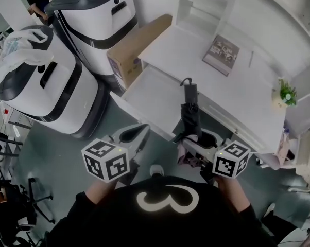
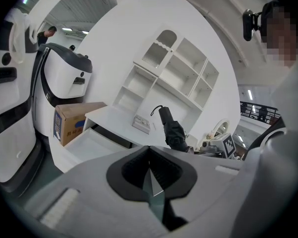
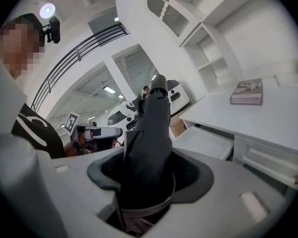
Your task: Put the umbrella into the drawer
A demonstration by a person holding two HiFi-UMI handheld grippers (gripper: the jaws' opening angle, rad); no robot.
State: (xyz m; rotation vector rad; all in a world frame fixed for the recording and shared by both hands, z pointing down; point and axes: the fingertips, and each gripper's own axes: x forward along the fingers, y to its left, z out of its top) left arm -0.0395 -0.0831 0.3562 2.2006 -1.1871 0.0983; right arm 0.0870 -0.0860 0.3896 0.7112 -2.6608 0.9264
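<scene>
Well, at the left, the cardboard box (image 1: pixel 137 42) stands against the end of the desk (image 1: pixel 237 94), clear of our path. Nearer to us, our left gripper (image 2: pixel 149 166) has its jaws closed together with nothing between them, so it is free to steady things.

Just past it, the drawer (image 1: pixel 155 102) is pulled out from under the desk, and its floor looks bare as far as we can see.

To the right of that, our right gripper (image 3: pixel 149 175) is clamped on the folded black umbrella (image 1: pixel 190 113). The jaws stand wide because the bundle is thick. The umbrella sticks up and forward from them, its strap end above the drawer's right edge where that meets the desk front, not yet over the middle of the drawer.

To do this step well, we judge that the umbrella should go leftward until it is over the drawer's floor. We would then tip it down to lie flat along the drawer's length. It should rest on the bottom before the jaws let go, with the strap kept off the drawer's rim.

Further right, the book (image 1: pixel 221 54) and the small plant (image 1: pixel 287 92) sit well apart from all this.
</scene>
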